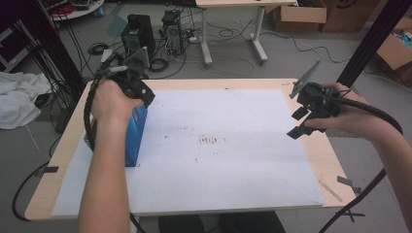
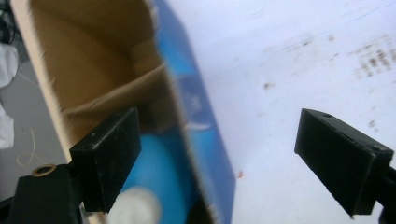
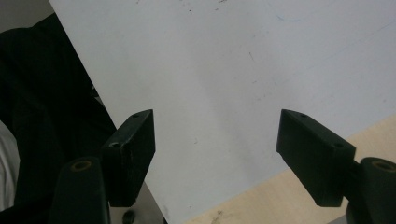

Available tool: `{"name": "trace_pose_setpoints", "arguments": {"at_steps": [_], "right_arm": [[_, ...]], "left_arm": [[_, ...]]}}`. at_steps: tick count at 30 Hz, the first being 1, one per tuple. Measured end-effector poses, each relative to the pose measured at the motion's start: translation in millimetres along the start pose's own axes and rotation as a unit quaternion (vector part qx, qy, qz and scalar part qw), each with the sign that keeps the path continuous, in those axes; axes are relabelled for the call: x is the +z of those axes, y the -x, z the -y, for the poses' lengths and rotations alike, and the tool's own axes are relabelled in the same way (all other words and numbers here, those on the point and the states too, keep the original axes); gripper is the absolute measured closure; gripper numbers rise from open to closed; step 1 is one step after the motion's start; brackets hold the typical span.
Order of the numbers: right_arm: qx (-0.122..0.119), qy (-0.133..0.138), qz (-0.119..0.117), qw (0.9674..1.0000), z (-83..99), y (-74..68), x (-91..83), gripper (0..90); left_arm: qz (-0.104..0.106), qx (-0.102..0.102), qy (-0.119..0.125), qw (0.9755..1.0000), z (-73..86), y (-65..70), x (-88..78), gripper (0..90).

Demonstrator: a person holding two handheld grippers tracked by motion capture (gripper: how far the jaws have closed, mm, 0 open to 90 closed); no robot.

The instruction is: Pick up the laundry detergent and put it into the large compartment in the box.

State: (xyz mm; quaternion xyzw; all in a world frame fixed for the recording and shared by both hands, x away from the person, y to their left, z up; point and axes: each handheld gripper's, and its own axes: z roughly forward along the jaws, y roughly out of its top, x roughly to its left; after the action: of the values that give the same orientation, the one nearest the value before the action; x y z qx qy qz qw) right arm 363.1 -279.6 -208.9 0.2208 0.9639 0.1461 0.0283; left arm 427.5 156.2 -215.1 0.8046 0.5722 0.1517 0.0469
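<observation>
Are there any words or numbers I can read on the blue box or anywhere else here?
None can be read.
Blue box: white marks show on its side in the left gripper view, too blurred to read.
White sheet: dark smudges near its middle, no letters.
Cardboard boxes on the floor: no print legible.

An open blue box (image 1: 135, 138) is seen standing at the left edge of the white sheet (image 1: 218, 160), the sole obstacle; to the box's right, the sheet is left bare and passable.
</observation>
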Motion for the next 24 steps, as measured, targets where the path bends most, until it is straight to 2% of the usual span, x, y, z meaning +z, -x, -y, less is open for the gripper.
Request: {"name": "trace_pose_setpoints", "arguments": {"at_steps": [4,10,16,24], "right_arm": [[0.0,0.0,0.001,1.0,0.7,0.5,-1.7,28.4],[0.001,-0.002,0.001,1.0,3.2,2.0,-1.9,28.3],[0.002,-0.001,0.001,1.0,5.2,4.6,-3.7,28.4],[0.004,-0.003,0.006,1.0,5.5,7.3,-9.2,28.4]], "left_arm": [[0.009,0.019,0.002,0.9998,-12.2,17.6,4.9,15.1],[0.017,0.036,0.003,0.9992,-23.3,34.6,14.5,15.2],[0.027,0.046,0.003,0.9986,-31.8,45.9,26.3,15.2],[0.036,0.054,0.013,0.9978,-41.4,55.4,28.6,15.4]]}}
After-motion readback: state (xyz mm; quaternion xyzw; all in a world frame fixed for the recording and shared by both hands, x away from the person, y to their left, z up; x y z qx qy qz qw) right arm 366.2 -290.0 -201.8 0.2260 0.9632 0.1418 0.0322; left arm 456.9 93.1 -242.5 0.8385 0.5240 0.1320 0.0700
